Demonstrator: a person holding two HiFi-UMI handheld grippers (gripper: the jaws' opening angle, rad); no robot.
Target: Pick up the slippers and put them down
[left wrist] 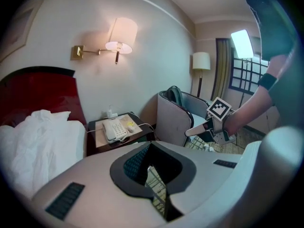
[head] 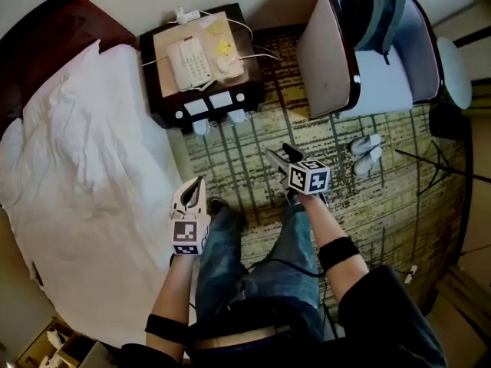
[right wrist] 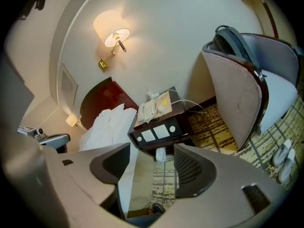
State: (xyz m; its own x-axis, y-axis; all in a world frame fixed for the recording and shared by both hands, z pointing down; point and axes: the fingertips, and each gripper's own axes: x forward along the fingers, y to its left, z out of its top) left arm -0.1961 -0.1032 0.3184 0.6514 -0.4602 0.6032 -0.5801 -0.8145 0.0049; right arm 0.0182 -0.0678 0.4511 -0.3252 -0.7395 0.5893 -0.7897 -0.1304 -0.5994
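White slippers (head: 367,153) beside armchair (head: 337,60); wall lamp (left wrist: 121,34) in gripper views only. Left gripper (head: 193,192) closed, empty; right gripper (head: 281,155) part-open, empty.

No legible text or numbers anywhere; possibly keypad print on the telephone (head: 189,62), too small.

A white telephone (head: 189,62) sits on the dark bedside table (head: 163,102), between a rumpled white bed (head: 84,175) and a grey armchair (head: 330,52). Patterned carpet (head: 245,159) covers the floor, and a wall lamp (left wrist: 119,37) glows.
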